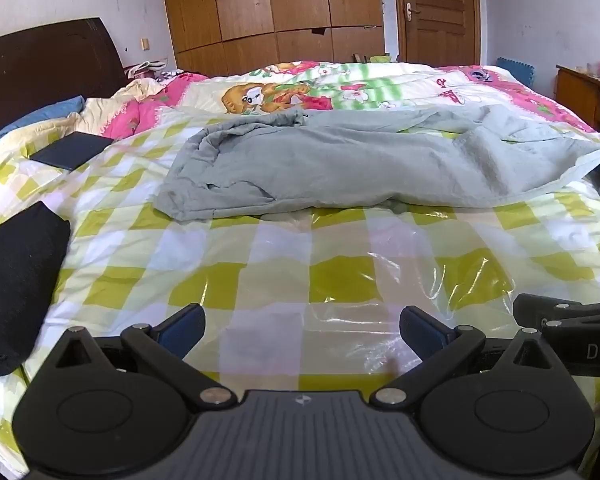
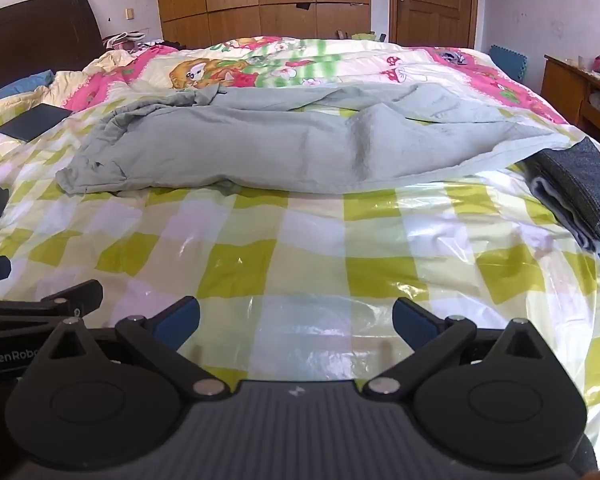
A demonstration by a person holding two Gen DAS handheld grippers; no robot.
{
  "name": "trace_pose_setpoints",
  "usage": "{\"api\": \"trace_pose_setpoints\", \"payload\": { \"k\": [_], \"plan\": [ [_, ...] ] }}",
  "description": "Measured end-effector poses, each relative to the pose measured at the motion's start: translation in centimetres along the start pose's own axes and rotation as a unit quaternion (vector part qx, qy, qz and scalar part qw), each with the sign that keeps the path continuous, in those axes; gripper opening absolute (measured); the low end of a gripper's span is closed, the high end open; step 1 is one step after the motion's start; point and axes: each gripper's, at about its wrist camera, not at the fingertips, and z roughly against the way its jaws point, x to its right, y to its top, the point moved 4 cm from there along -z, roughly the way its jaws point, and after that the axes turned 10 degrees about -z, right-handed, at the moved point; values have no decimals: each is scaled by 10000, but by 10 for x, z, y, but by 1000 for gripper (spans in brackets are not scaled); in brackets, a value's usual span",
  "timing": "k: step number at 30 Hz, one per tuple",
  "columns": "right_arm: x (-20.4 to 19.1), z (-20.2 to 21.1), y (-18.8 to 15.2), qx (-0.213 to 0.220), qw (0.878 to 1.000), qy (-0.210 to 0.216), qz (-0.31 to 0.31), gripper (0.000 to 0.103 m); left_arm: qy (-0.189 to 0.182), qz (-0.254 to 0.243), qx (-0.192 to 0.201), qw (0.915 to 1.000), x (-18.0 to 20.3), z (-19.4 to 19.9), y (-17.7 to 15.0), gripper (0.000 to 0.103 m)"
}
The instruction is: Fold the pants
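Note:
Light grey-green pants (image 1: 340,164) lie rumpled and stretched sideways across the middle of the bed, seen again in the right wrist view as pants (image 2: 280,152). My left gripper (image 1: 302,330) hovers open over the checked plastic sheet, well short of the pants, nothing between its blue fingertips (image 1: 184,326). My right gripper (image 2: 296,322) is likewise open and empty, near the bed's front, apart from the pants. The two grippers sit side by side; the right one's body (image 1: 580,332) shows at the left wrist view's edge.
A yellow-green checked plastic cover (image 2: 300,248) lies over the bed. Folded dark jeans (image 2: 580,188) rest at the right, a black folded garment (image 1: 16,288) at the left, a dark flat item (image 1: 70,150) beyond it. Cartoon quilt (image 1: 300,88), headboard, wardrobe and door stand behind.

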Motion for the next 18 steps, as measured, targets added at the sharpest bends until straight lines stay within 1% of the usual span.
{"api": "trace_pose_setpoints", "payload": {
  "k": [3,9,12,13,17,18],
  "plan": [
    [-1,0,-1,-29,10000,-6,4,102,48,-58,-6,10000,0,0,0,103],
    [-2,6,-5,-72,10000,8,52,102,12,52,-42,10000,-3,-1,3,103],
    [0,9,-6,-102,9999,12,60,102,14,78,-40,10000,-10,6,-2,103],
    [-4,4,-5,-115,9999,-17,89,102,8,86,-45,10000,-11,7,-2,103],
    [-3,5,-5,-159,9998,-6,73,102,36,32,-48,10000,-7,4,-3,103],
    [-3,-2,-7,-189,9998,-13,90,102,41,30,-46,10000,-6,4,-3,103]
  ]
}}
